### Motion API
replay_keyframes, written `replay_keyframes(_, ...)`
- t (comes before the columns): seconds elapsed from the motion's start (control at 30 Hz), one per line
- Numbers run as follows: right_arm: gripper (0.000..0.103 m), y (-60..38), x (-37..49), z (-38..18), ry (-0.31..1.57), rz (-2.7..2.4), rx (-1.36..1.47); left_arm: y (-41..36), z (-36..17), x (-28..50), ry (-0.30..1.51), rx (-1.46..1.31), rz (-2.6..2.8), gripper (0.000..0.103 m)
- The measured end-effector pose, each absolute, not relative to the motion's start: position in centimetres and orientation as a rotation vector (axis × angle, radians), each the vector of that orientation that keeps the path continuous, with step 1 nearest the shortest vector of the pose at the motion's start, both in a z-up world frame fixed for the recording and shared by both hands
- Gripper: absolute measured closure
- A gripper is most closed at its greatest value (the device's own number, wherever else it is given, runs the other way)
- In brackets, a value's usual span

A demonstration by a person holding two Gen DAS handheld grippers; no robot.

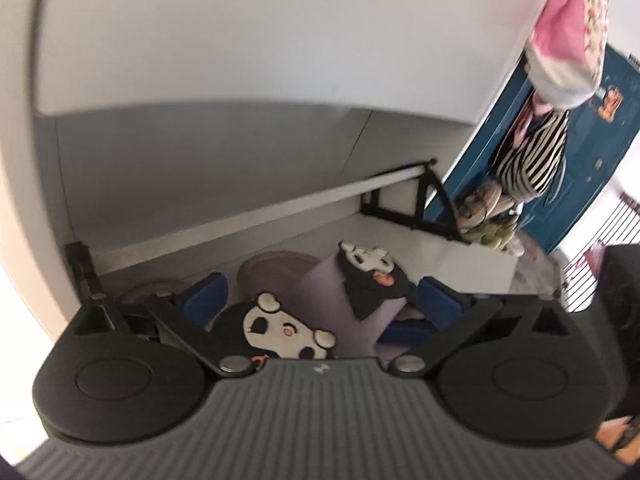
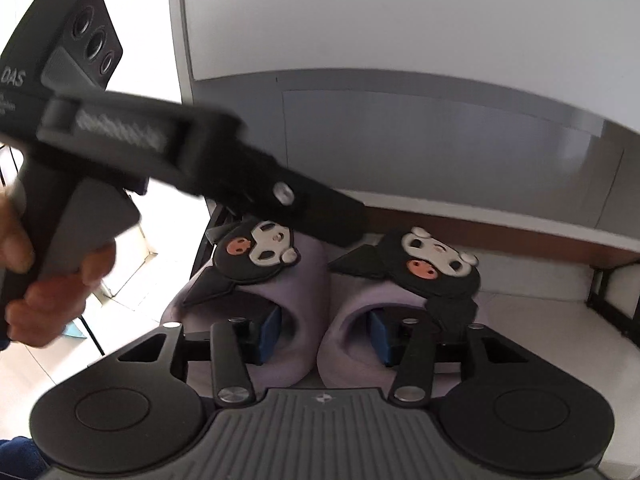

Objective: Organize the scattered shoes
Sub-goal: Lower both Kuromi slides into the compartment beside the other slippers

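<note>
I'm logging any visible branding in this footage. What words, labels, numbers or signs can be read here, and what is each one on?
"DAS": white letters on the black handheld gripper body, left edge possibly cut off.
Smaller white lines below "DAS": too blurred to read.
Orange sticker on the blue door: too blurred to read.
Small light emblem on the grey ribbed gripper base: a mark, not legible text.
Purple cartoon-face slippers: no text.

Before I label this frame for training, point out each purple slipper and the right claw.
Left slipper (image 2: pixel 256 320), right wrist view: purple upper strap.
Right slipper (image 2: pixel 400 300), right wrist view: purple strap below the cartoon patch.
Right claw (image 2: pixel 326 332), right wrist view: midway between its blue pads.
</note>
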State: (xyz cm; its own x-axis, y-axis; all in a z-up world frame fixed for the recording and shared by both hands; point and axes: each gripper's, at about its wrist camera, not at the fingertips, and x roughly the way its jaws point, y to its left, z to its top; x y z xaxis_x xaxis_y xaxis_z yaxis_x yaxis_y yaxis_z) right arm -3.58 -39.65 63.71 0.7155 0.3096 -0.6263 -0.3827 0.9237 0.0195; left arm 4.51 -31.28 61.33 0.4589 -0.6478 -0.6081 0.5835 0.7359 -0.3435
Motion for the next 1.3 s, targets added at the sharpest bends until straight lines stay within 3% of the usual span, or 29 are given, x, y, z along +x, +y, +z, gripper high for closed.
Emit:
replay_keyframes(0.13, 0.039, -39.4, -4.5, 64.5, 0.657, 0.378, -0.137, -31.7, 60.8, 4.8, 0.79, -0.045, -0.745, 0.0)
replay_keyframes(0.57, 0.036, -38.4, -6.4, 65.2, 0.685, 0.28, -0.133, -31.2, 60.5, 4.1, 0.782, 0.035, -0.706, 0.0)
replay_keyframes(0.63, 0.014, -38.8, -6.4, 65.1, 0.674, 0.312, -0.113, -30.8, 61.1, 3.9, 0.755, -0.008, -0.723, 0.0)
replay_keyframes(1.03, 0.013, -39.8, -6.5, 64.4, 0.608, 0.398, -0.068, -32.6, 60.6, 4.0, 0.755, 0.099, -0.672, 0.0)
replay_keyframes(1.1, 0.01, -40.0, -7.5, 65.2, 0.596, 0.41, -0.084, -32.3, 60.3, 4.3, 0.766, 0.092, -0.669, 0.0)
replay_keyframes(1.17, 0.001, -40.0, -8.2, 65.6, 0.58, 0.445, -0.106, -32.1, 60.3, 4.3, 0.77, 0.088, -0.667, 0.0)
replay_keyframes(1.3, 0.002, -41.5, -9.0, 65.6, 0.571, 0.357, -0.105, -31.9, 60.2, 4.1, 0.763, 0.095, -0.659, 0.0)
